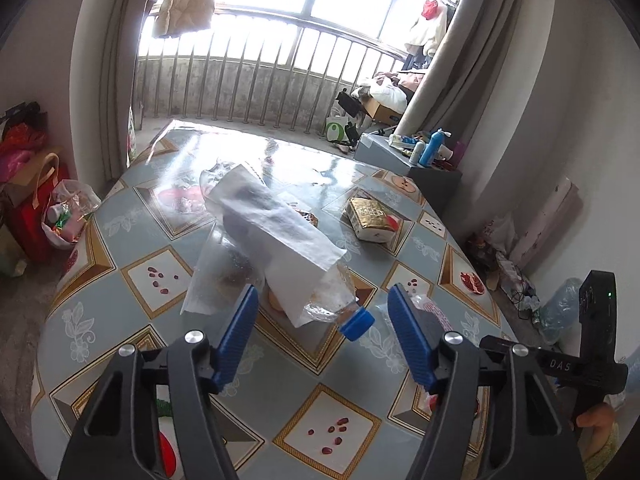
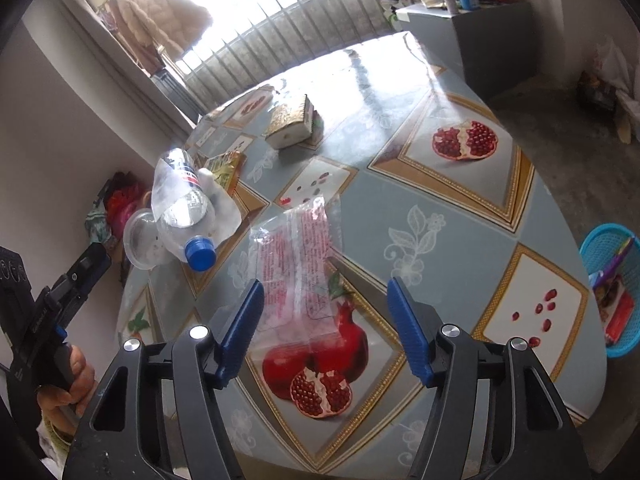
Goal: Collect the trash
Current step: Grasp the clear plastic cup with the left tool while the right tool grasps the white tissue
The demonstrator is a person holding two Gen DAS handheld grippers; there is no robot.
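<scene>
A clear plastic bottle (image 1: 328,300) with a blue cap (image 1: 356,322) lies on the patterned table (image 1: 100,240), draped in white tissue (image 1: 276,232). My left gripper (image 1: 322,304) is open; the bottle's cap end sits between its blue fingers, untouched. In the right wrist view the same bottle (image 2: 184,208) lies at the left beside a clear plastic cup (image 2: 140,240). A clear wrapper with red print (image 2: 298,264) lies flat on the table (image 2: 460,220). My right gripper (image 2: 324,300) hovers open over the wrapper's near end, pads apart from it.
A gold-wrapped block (image 2: 292,122) and a yellow snack packet (image 2: 226,168) lie farther back. A blue basket (image 2: 612,280) holding scraps stands on the floor past the table's right edge. A grey cabinet (image 1: 432,176) stands at the far right, and bags (image 1: 68,216) lie on the floor at left.
</scene>
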